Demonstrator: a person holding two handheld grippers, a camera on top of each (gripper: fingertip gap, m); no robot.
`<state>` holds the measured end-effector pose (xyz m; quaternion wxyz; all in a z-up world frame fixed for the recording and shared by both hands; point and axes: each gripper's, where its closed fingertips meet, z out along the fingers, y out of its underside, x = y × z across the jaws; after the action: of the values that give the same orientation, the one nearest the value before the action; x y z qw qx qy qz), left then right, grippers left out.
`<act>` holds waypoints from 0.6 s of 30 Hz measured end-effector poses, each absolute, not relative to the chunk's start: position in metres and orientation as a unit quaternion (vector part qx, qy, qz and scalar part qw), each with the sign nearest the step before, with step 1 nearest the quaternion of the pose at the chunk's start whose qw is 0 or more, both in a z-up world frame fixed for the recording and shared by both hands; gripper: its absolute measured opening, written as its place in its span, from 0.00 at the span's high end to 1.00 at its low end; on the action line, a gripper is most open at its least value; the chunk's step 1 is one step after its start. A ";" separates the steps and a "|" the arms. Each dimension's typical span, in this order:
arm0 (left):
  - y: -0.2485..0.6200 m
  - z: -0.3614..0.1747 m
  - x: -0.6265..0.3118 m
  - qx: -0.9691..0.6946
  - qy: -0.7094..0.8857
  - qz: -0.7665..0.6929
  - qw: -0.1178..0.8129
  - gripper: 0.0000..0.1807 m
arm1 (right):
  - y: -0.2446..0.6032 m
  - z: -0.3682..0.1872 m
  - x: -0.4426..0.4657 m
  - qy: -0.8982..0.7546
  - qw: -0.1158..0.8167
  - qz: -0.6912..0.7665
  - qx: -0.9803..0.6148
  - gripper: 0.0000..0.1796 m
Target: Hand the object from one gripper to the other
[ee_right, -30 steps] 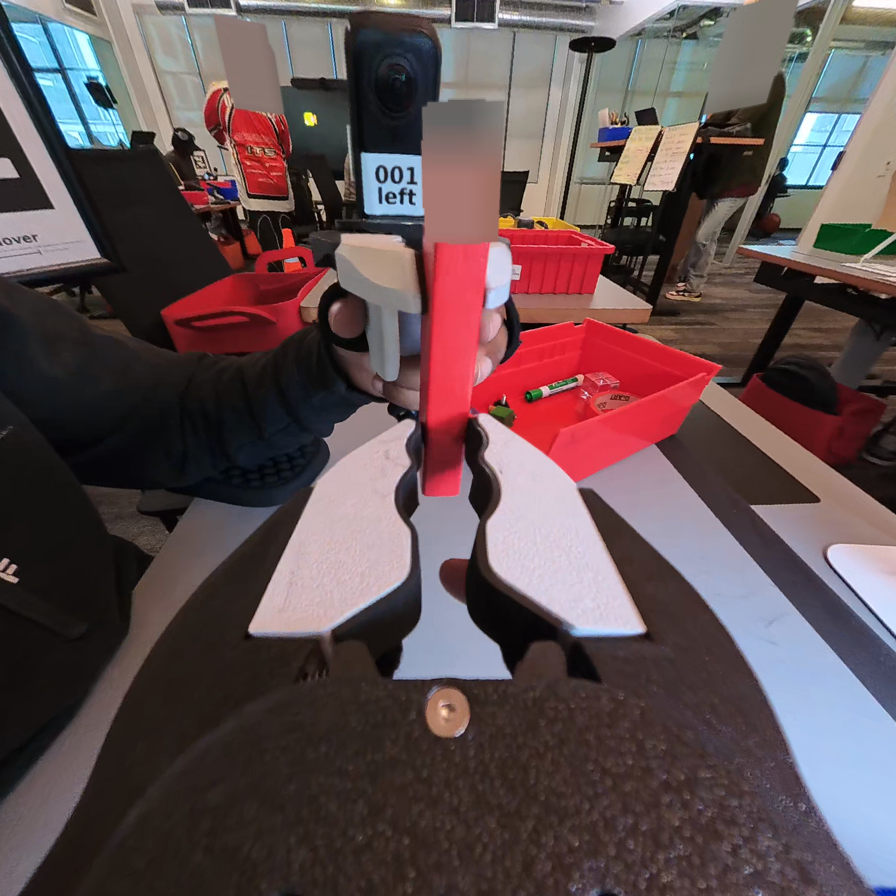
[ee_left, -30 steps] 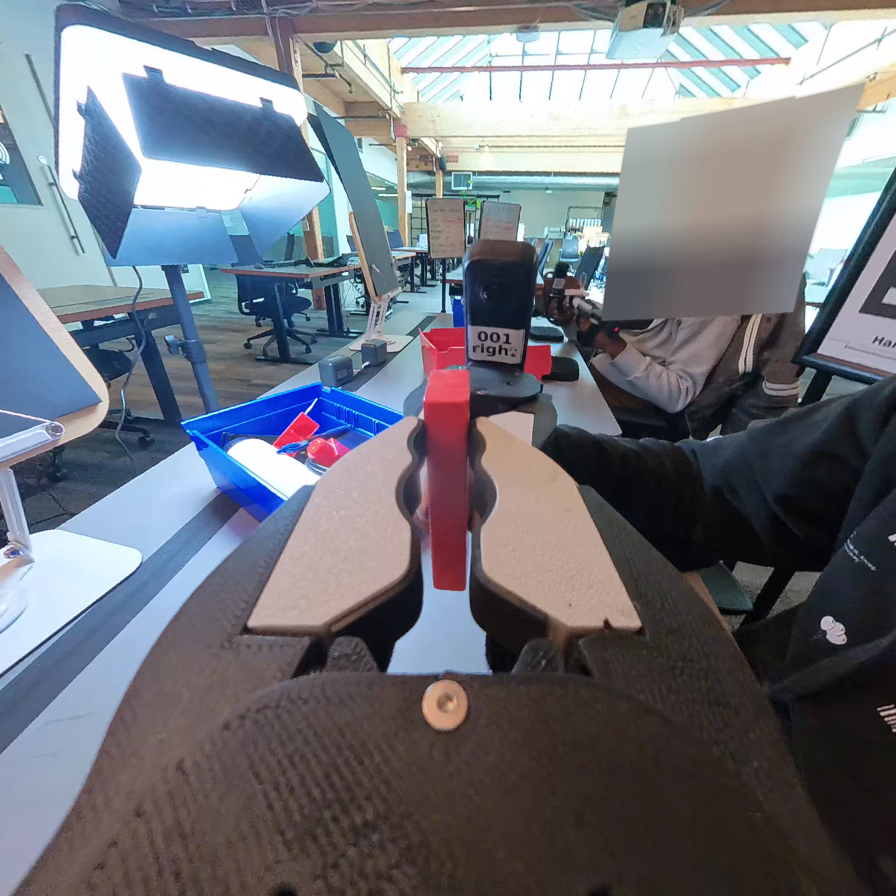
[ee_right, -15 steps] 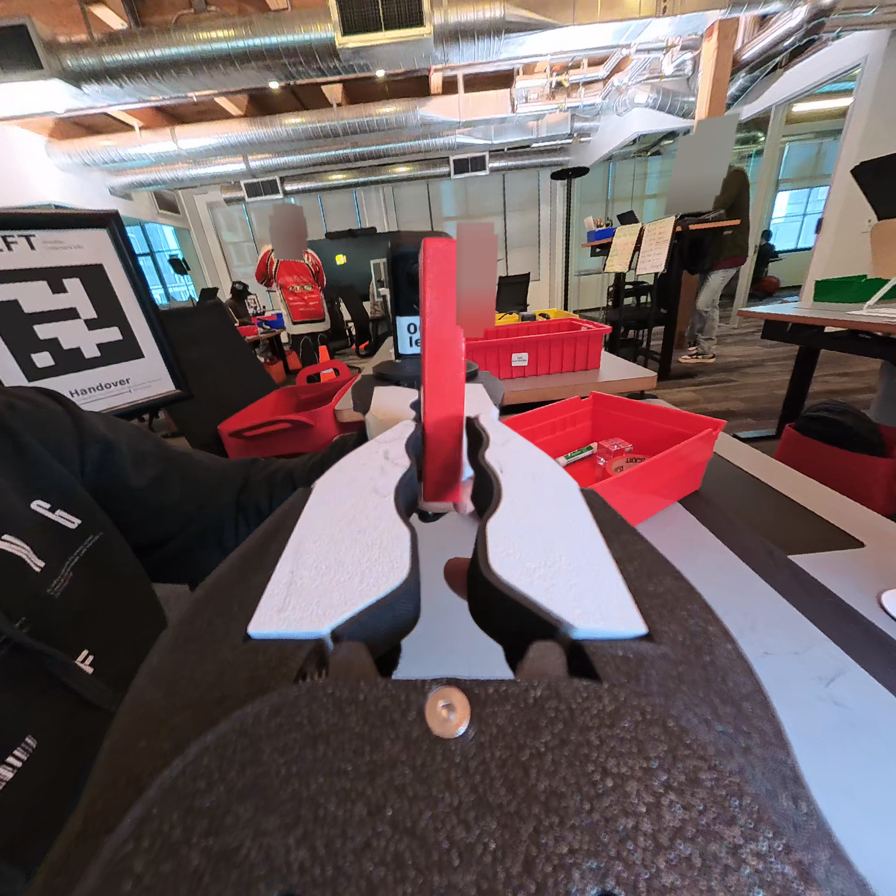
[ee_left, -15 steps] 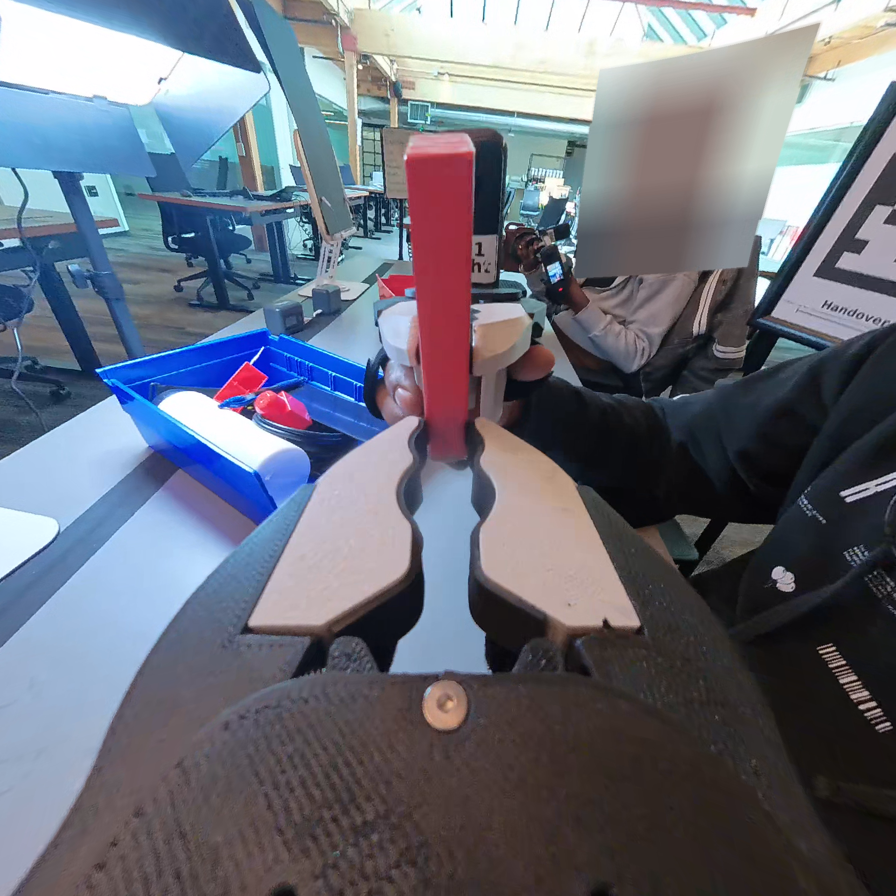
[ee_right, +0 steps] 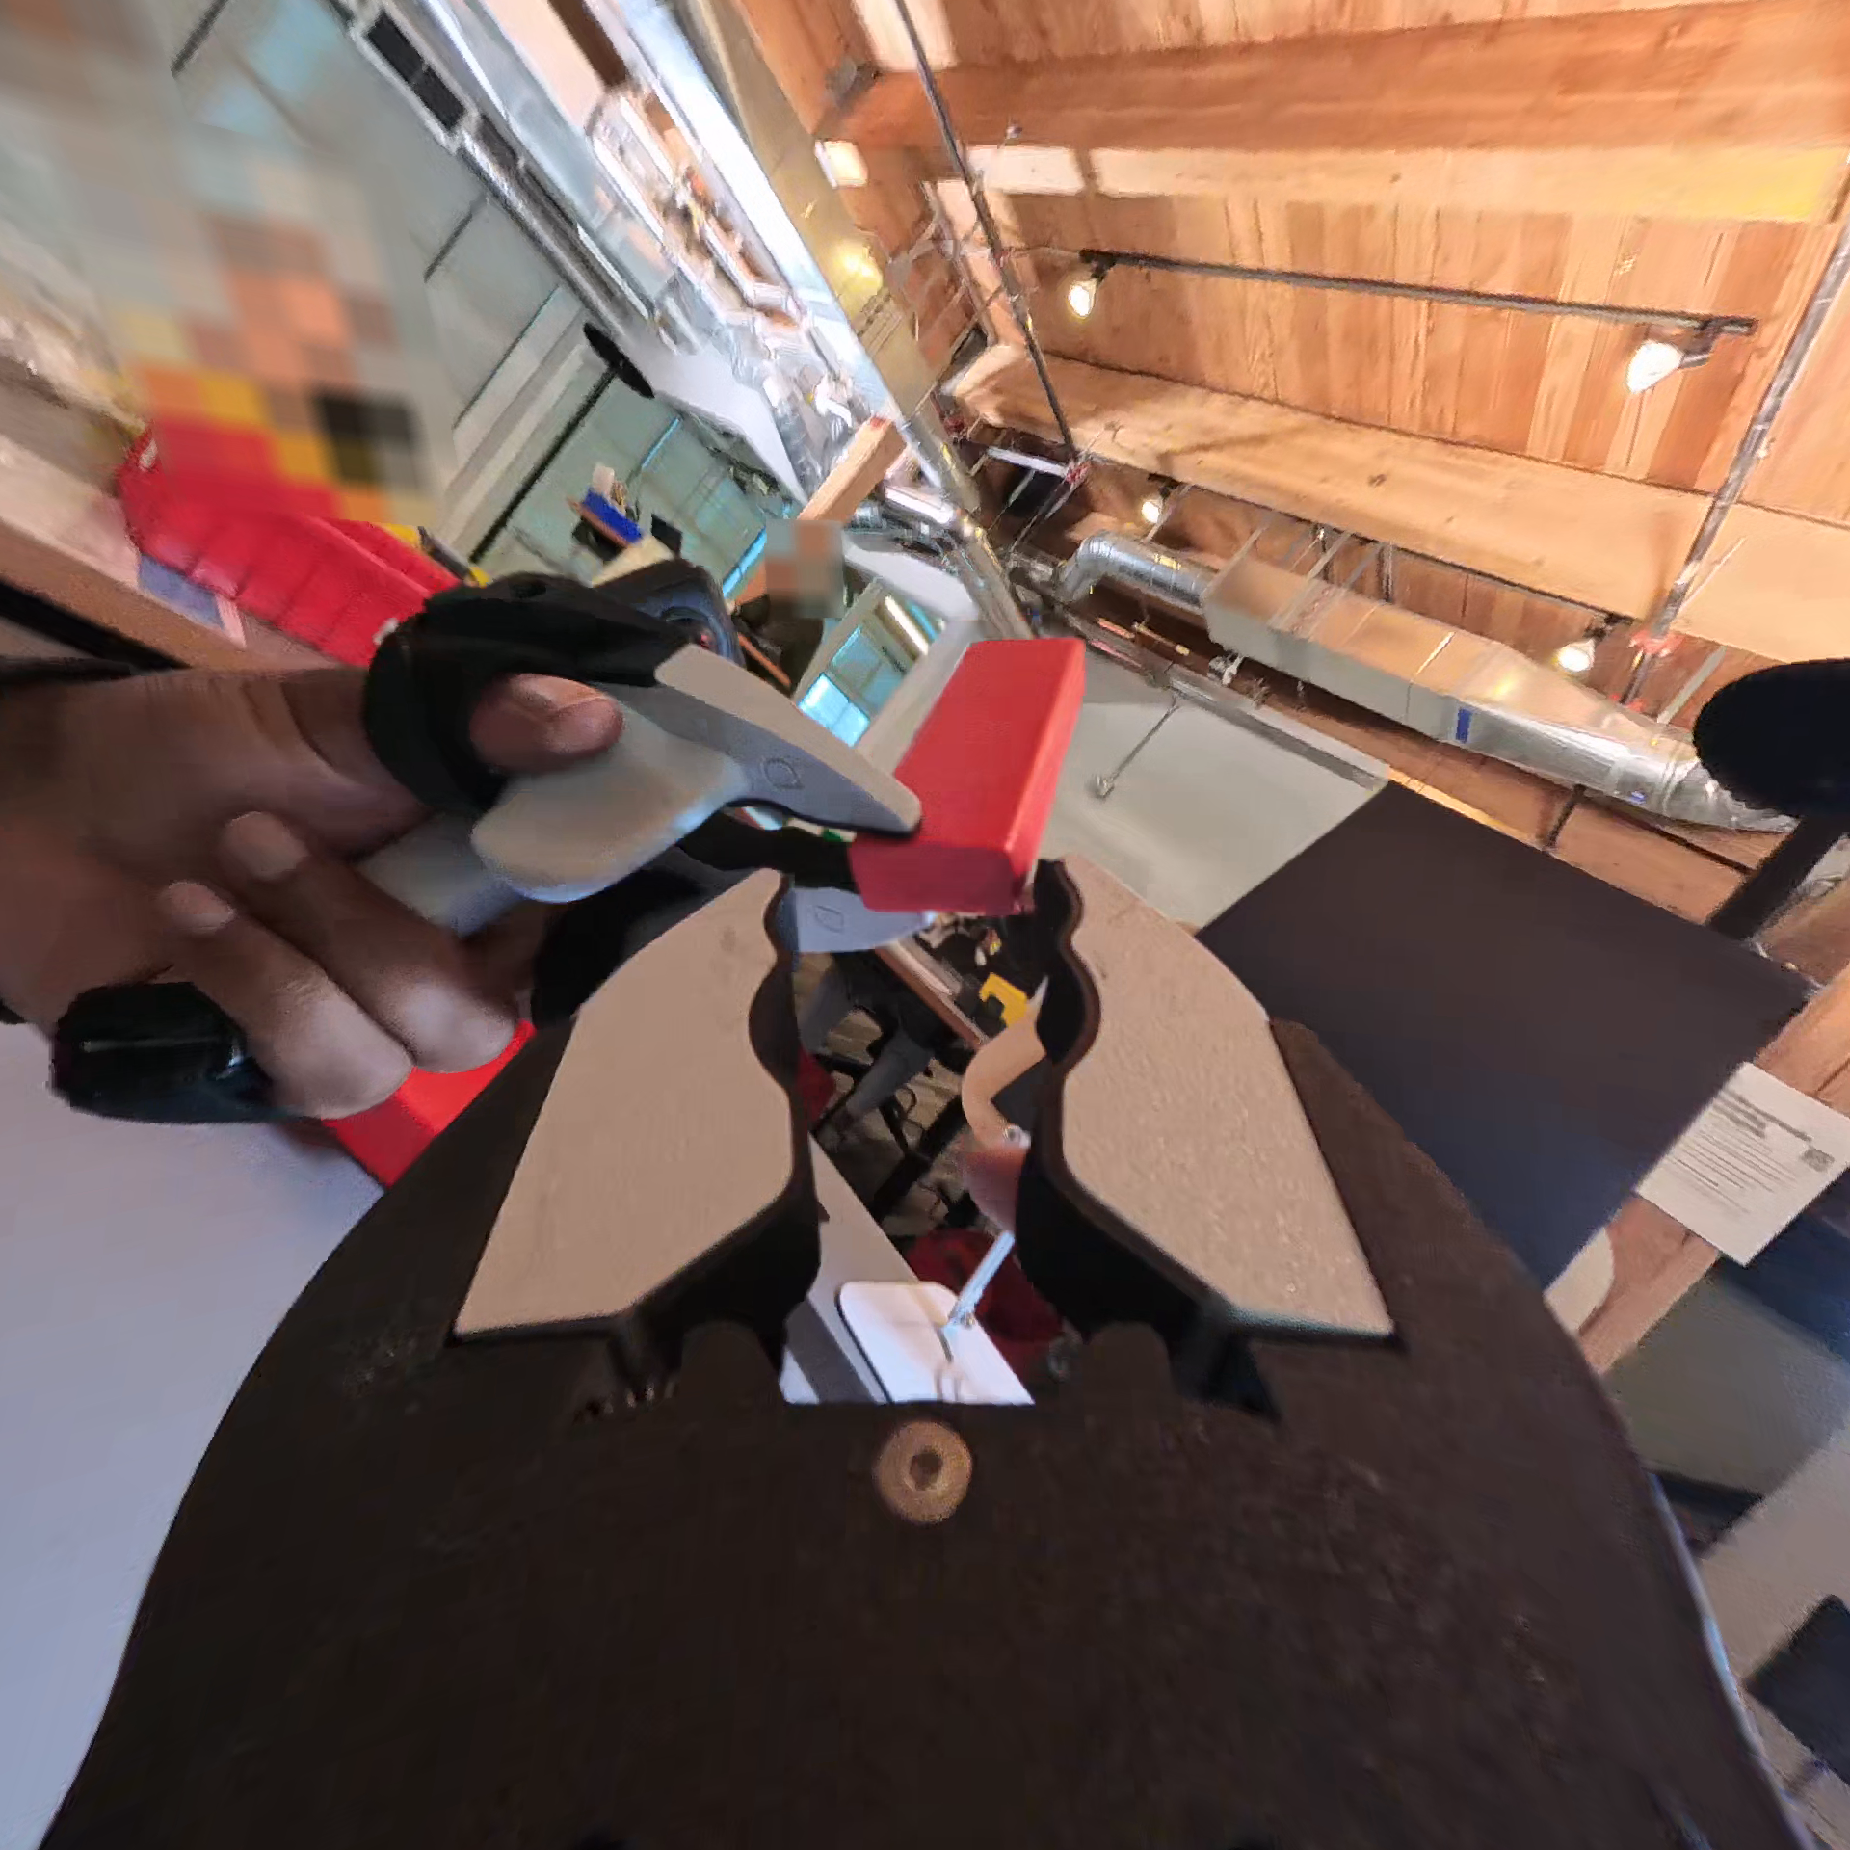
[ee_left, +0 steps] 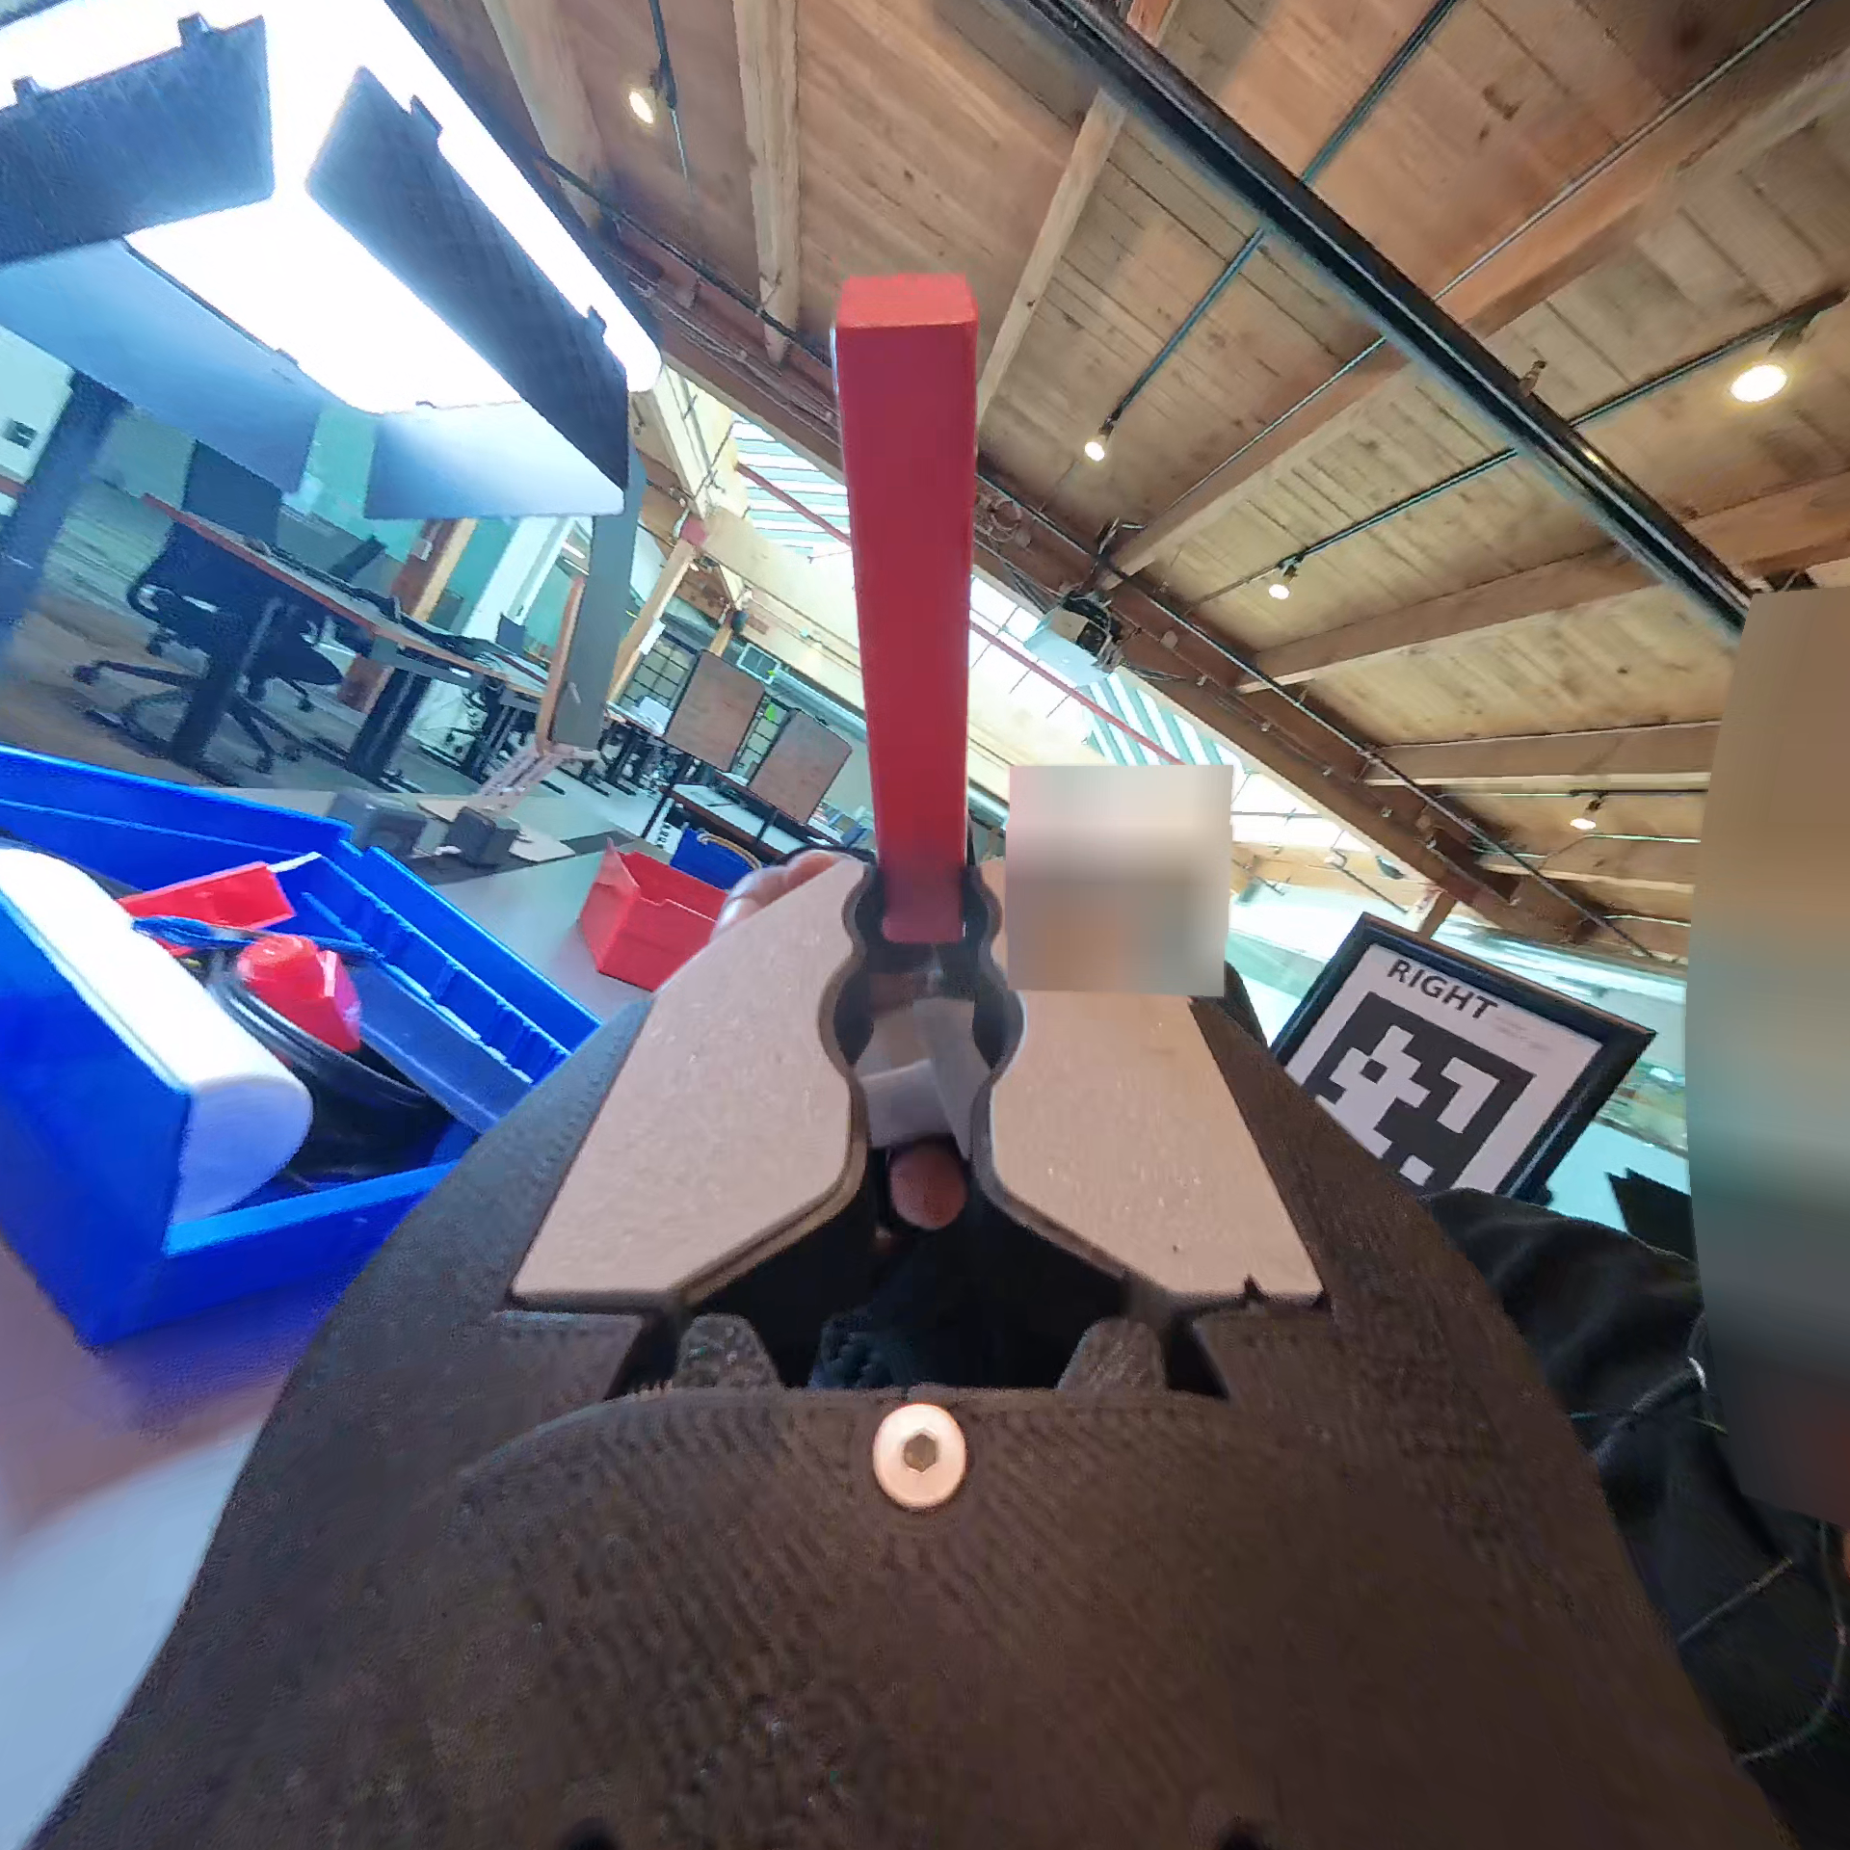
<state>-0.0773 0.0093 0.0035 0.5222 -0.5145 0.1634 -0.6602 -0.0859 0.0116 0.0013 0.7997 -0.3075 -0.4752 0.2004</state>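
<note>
A long red block (ee_left: 906,601) stands upright in my left gripper (ee_left: 921,901), which is shut on its lower end. In the right wrist view the same block (ee_right: 981,761) points up and to the right, pinched by the left gripper's grey fingers (ee_right: 771,766) with a hand around that gripper. My right gripper (ee_right: 916,886) is open, its jaws spread wide. The block's near end sits just at its fingertips, close to the right one. I cannot tell if it touches. A white part of the right gripper (ee_left: 901,1086) shows through the left jaws' gap.
A blue bin (ee_left: 90,1151) with a white roll and red items sits at left on the grey table. A small red bin (ee_left: 641,921) stands farther back. A framed marker sign (ee_left: 1452,1071) is at right. Another red bin (ee_right: 420,1111) lies under the hand. My left and right fingertips are right by each other.
My right gripper has opened and let go of the red block, and has tilted up and aside. My left gripper keeps the block and has tilted upward toward the ceiling.
</note>
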 end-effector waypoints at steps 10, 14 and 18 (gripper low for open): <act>0.018 -0.005 -0.095 -0.566 0.244 -0.549 0.564 0.72 | 0.019 0.005 -0.058 -0.561 0.691 0.296 -0.347 0.80; 0.014 -0.017 -0.109 -0.583 0.359 -0.391 0.615 0.72 | 0.012 0.011 -0.030 -0.577 0.600 0.429 -0.351 0.81; 0.007 -0.042 -0.089 -0.594 0.456 -0.268 0.606 0.68 | 0.012 0.007 -0.027 -0.563 0.558 0.500 -0.349 0.81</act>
<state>-0.0895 0.0070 -0.0422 0.6056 -0.5944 0.4559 -0.2685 -0.0266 0.0122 0.0073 0.5582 -0.3491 -0.5626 0.5000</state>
